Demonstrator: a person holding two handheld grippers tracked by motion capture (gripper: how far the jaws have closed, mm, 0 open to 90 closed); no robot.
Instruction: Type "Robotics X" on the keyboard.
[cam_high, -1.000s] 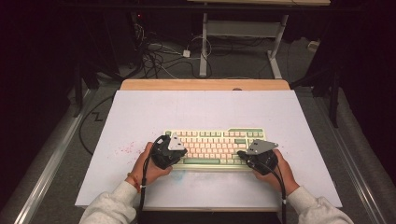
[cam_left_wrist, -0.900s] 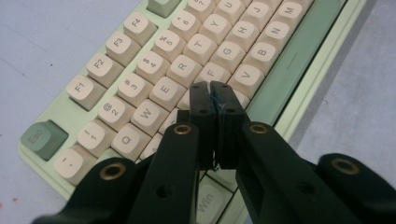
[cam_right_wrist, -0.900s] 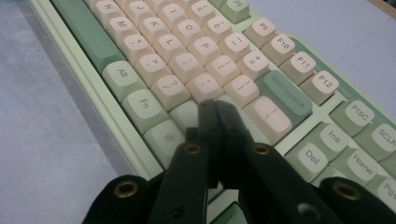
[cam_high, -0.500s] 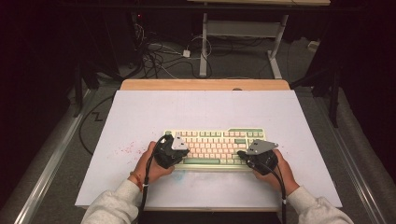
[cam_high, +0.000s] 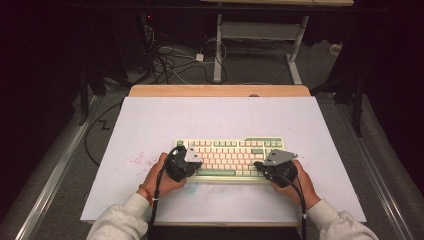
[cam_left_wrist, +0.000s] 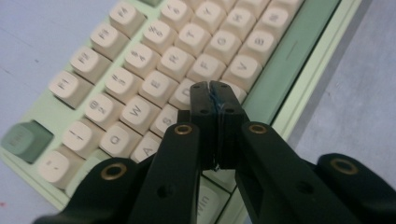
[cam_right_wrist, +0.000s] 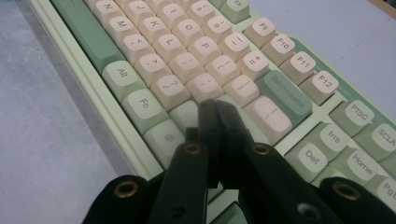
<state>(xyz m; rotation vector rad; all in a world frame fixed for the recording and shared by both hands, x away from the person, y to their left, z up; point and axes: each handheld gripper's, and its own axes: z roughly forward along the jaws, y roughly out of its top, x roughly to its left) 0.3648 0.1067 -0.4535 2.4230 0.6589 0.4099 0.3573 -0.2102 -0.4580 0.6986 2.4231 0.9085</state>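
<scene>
A pale green keyboard (cam_high: 230, 156) with cream keys lies on the white table top, toward the near edge. My left gripper (cam_high: 194, 163) rests over its left end, held by a hand. In the left gripper view the left gripper (cam_left_wrist: 210, 88) is shut with nothing between its jaws, tips just above the letter keys of the keyboard (cam_left_wrist: 140, 60). My right gripper (cam_high: 261, 167) sits over the right end. In the right gripper view the right gripper (cam_right_wrist: 215, 105) is shut and empty, tips above the keys near the Backspace key (cam_right_wrist: 285, 95) of the keyboard (cam_right_wrist: 177, 42).
The white table top (cam_high: 215, 117) has a wooden strip (cam_high: 220, 90) along its far edge. Faint red specks (cam_high: 135, 160) mark it left of the keyboard. Cables (cam_high: 170, 60) and a metal desk frame (cam_high: 260, 35) stand on the floor beyond.
</scene>
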